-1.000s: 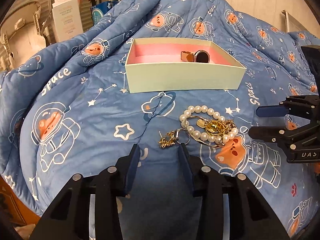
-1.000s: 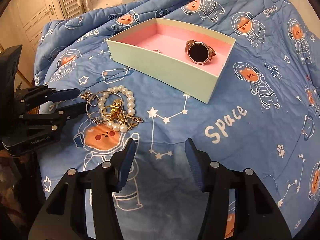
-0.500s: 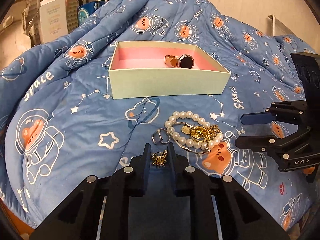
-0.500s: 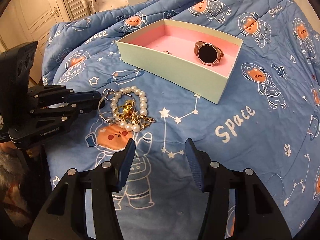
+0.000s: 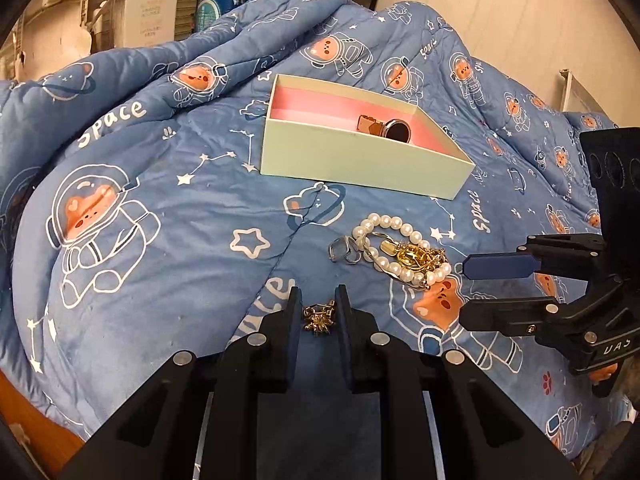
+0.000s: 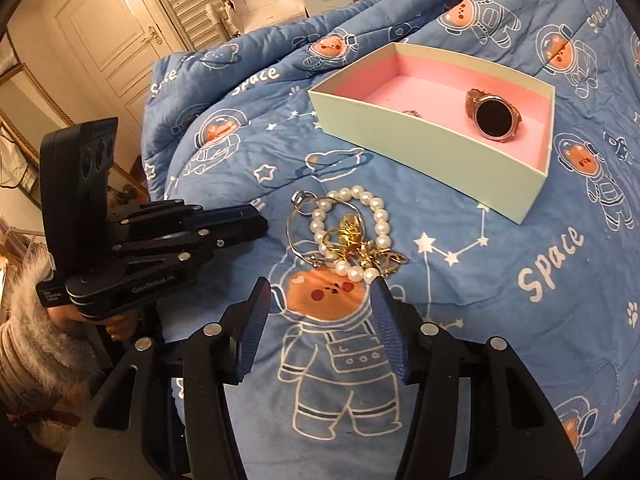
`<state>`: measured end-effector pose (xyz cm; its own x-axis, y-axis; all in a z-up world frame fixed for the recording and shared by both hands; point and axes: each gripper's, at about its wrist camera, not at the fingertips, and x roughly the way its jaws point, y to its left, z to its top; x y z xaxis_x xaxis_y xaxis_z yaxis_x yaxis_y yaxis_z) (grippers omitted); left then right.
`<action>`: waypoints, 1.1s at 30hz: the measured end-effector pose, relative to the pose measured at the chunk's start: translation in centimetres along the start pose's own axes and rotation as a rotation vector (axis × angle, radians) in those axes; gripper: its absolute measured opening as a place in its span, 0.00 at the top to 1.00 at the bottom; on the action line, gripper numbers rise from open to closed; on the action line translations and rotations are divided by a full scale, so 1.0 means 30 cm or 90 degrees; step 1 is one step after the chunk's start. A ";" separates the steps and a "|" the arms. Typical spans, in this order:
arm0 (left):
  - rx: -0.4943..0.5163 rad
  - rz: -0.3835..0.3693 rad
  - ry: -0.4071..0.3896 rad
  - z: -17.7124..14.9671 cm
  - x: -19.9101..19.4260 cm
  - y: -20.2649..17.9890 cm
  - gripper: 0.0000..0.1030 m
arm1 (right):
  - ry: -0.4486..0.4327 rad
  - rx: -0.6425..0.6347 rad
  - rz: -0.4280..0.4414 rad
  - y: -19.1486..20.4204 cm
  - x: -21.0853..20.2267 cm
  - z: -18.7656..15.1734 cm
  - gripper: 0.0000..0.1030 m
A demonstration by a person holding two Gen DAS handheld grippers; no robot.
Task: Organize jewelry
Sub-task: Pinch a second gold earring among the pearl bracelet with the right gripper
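My left gripper (image 5: 318,308) is shut on a small gold brooch (image 5: 319,316) and holds it above the blue quilt. It shows from the side in the right wrist view (image 6: 256,222). A pearl bracelet (image 5: 394,248) tangled with gold chains (image 5: 416,256) and a silver ring (image 5: 342,250) lies on the quilt; the same pile shows in the right wrist view (image 6: 352,236). A mint box with pink lining (image 5: 360,160) holds a rose-gold watch (image 6: 494,118) and a small ring (image 6: 412,113). My right gripper (image 6: 320,312) is open, just short of the pile, and shows in the left wrist view (image 5: 480,288).
The blue astronaut quilt (image 5: 160,200) covers the whole bed and rises in folds behind the box. White cartons (image 5: 152,4) stand behind the bed. A white door (image 6: 108,28) and louvred panels are at the far left of the right wrist view.
My left gripper closed on the gold brooch and lifted it back from the pile. My right gripper moved closer to the pearl bracelet and stayed open.
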<state>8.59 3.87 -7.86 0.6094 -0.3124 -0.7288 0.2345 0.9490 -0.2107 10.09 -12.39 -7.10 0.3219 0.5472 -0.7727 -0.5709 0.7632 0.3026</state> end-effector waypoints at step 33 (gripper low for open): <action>-0.017 -0.001 0.003 -0.017 0.014 0.012 0.84 | 0.024 -0.109 -0.116 0.004 0.085 0.065 0.84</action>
<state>8.55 4.09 -8.58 0.6060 -0.3139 -0.7309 0.2154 0.9493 -0.2291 12.32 -10.22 -7.95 0.4053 0.3904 -0.8267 -0.6266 0.7770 0.0597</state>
